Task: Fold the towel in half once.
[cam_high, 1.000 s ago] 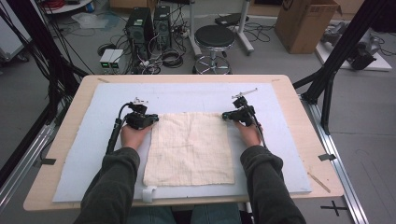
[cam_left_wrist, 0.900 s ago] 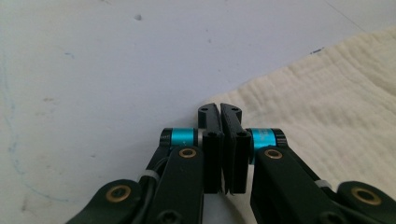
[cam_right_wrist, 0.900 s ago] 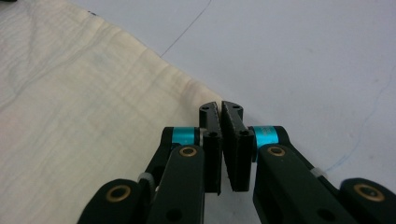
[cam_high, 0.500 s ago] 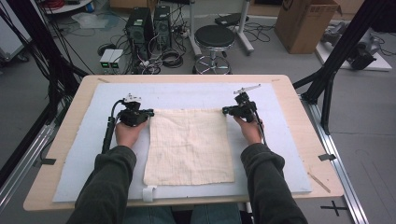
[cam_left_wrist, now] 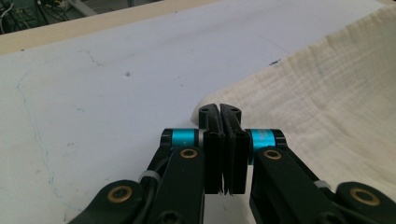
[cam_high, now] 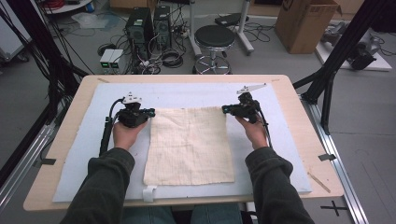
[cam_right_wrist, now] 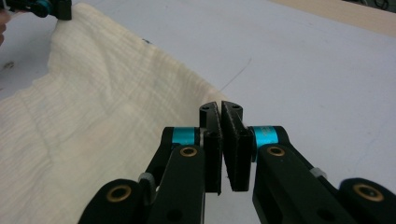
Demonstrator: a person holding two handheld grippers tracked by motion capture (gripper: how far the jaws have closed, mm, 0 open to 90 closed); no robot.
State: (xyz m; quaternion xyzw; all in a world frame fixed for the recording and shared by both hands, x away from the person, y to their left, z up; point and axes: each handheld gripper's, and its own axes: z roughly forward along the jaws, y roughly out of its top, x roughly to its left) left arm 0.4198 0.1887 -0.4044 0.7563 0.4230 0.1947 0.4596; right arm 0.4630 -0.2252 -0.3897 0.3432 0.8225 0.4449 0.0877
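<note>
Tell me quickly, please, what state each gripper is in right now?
Left gripper: closed, pinching the far left corner of the cream cloth.
Right gripper: closed, pinching the cloth's far right corner.

We've got bare mat (cam_high: pixel 187 95) beyond the cloth (cam_high: pixel 189 144), w/ open room betw. the left gripper (cam_high: pixel 150 112) & right gripper (cam_high: pixel 225 109). Mat strips outside each forearm are free too. Near edge: a small white clip (cam_high: pixel 149 192) sits just by the cloth's corner.
</note>
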